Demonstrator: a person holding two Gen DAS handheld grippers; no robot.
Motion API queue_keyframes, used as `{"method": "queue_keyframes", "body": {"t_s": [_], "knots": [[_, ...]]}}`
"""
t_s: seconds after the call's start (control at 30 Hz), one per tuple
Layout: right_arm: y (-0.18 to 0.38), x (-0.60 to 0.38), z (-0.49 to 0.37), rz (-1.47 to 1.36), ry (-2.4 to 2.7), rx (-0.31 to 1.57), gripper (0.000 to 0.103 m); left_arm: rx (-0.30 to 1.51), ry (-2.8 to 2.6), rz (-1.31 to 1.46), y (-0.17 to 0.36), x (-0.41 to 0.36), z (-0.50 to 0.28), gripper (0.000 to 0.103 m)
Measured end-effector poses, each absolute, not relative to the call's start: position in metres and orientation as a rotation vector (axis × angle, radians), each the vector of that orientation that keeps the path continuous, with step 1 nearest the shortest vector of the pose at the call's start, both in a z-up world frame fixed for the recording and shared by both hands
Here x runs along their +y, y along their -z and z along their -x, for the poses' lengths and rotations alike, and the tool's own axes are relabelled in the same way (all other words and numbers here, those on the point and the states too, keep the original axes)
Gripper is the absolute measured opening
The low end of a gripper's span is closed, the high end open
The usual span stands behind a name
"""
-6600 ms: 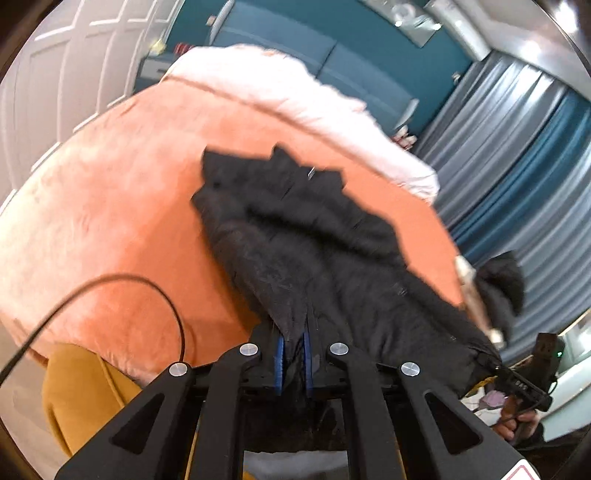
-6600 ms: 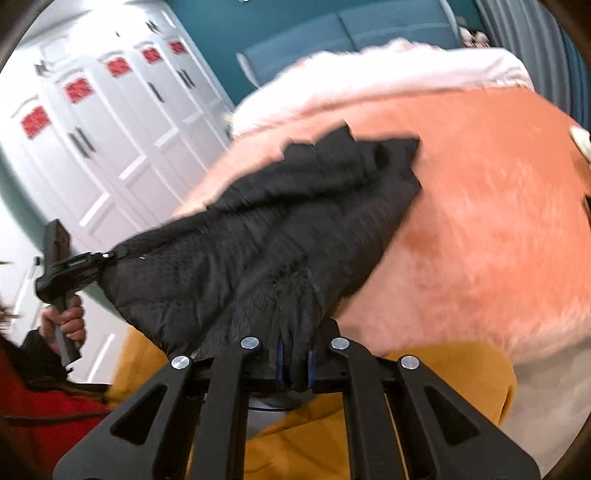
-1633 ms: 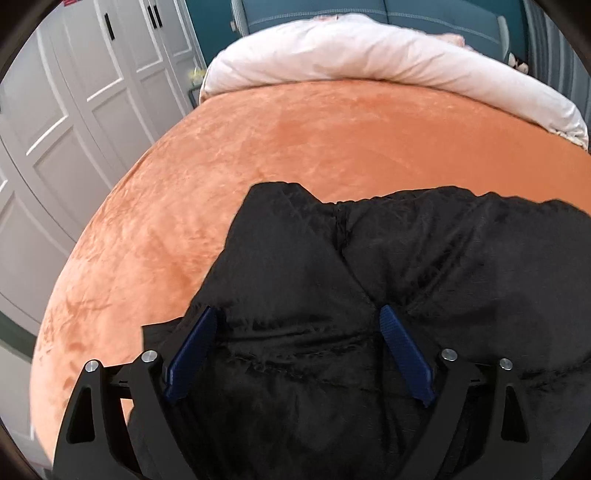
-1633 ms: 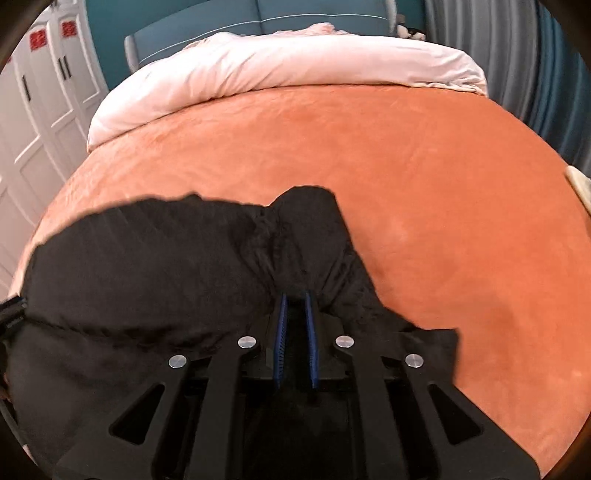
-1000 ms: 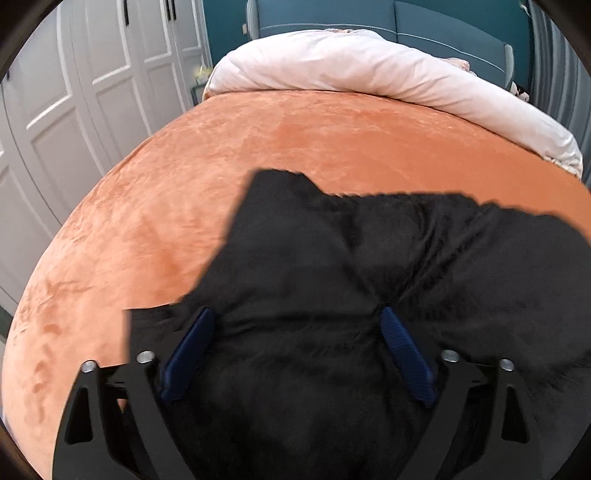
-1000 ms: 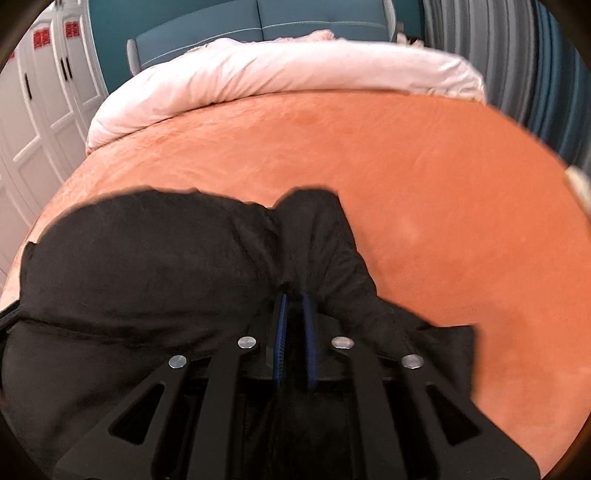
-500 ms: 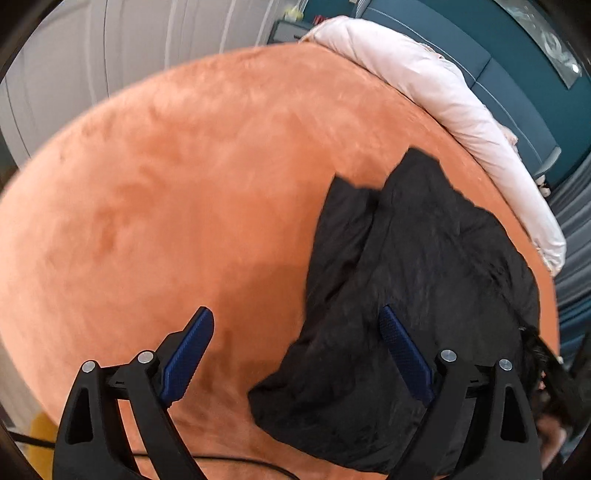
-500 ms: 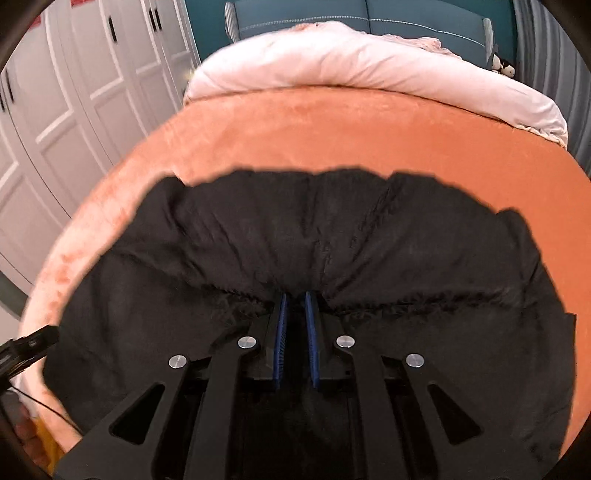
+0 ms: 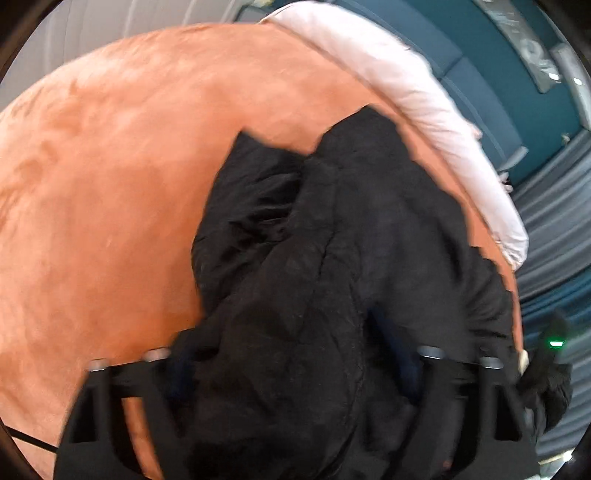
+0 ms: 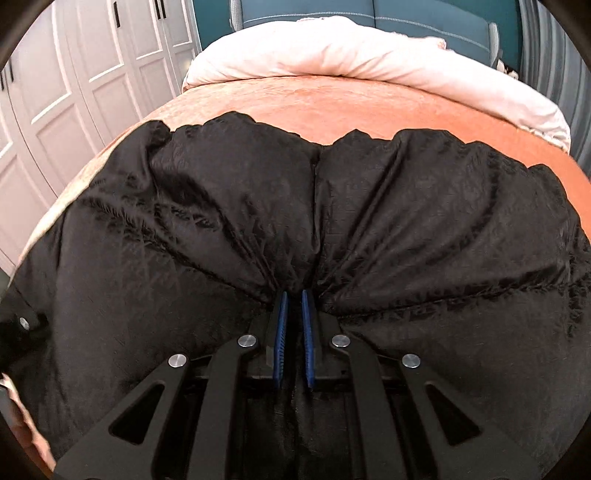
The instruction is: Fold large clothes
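Your left gripper (image 9: 295, 354) is angling downward, jaws closing with black fabric bunched between them, pads blurred and mostly hidden. Your right gripper (image 10: 293, 306) is also pointing downward, blue pads (image 10: 282, 332) pinching cloth at the tips.

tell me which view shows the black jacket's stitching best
The right wrist view: the black jacket is sharp, seam and quilting lines visible. The left wrist view shows it blurred, a dark crumpled heap.

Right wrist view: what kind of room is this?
Most likely a bedroom: an orange bedspread under the black jacket, a pale duvet bunched against a teal headboard, white wardrobe doors.
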State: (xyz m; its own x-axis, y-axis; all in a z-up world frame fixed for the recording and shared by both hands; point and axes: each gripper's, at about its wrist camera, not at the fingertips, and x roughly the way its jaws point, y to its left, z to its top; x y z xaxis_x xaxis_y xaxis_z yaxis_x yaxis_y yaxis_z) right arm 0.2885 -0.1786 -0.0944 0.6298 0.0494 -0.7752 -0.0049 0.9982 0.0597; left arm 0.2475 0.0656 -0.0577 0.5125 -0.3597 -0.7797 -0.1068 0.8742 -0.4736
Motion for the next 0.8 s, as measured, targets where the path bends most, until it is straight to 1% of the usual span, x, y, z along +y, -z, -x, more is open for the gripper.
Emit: {"method": "queue_keyframes", "body": {"t_s": [0.03, 0.1, 0.13, 0.2, 0.27, 0.33, 0.43, 0.57, 0.67, 0.8], "knots": [[0.094, -0.180, -0.288, -0.057, -0.035, 0.889, 0.007, 1.016, 0.185, 0.490, 0.046, 0.063, -0.245, 0.039], [0.088, -0.185, -0.288, -0.082, -0.050, 0.898, 0.007, 0.993, 0.223, 0.475, 0.029, 0.060, -0.236, 0.029], [0.081, -0.192, -0.286, -0.119, -0.058, 0.906, 0.007, 0.966, 0.244, 0.456, 0.011, 0.056, -0.231, 0.025], [0.063, -0.208, -0.275, -0.191, -0.069, 0.897, 0.008, 0.929, 0.286, 0.436, -0.013, 0.051, -0.223, 0.022], [0.037, -0.226, -0.241, -0.222, -0.083, 0.838, 0.010, 0.886, 0.347, 0.412, -0.040, 0.041, -0.213, 0.021], [0.026, -0.238, -0.210, -0.228, -0.095, 0.824, 0.010, 0.849, 0.396, 0.360, -0.063, 0.024, -0.202, 0.020], [0.045, -0.249, -0.179, -0.278, -0.140, 0.898, 0.009, 0.809, 0.437, 0.302, -0.084, -0.003, -0.188, 0.020], [0.068, -0.246, -0.169, -0.302, -0.154, 0.904, 0.009, 0.786, 0.507, 0.218, -0.107, -0.050, -0.175, 0.020], [0.079, -0.248, -0.174, -0.335, -0.176, 0.904, 0.008, 0.786, 0.542, 0.135, -0.112, -0.092, -0.173, 0.020], [0.089, -0.267, -0.172, -0.441, -0.228, 0.894, 0.004, 0.800, 0.612, 0.070, -0.108, -0.141, -0.173, 0.020]]}}
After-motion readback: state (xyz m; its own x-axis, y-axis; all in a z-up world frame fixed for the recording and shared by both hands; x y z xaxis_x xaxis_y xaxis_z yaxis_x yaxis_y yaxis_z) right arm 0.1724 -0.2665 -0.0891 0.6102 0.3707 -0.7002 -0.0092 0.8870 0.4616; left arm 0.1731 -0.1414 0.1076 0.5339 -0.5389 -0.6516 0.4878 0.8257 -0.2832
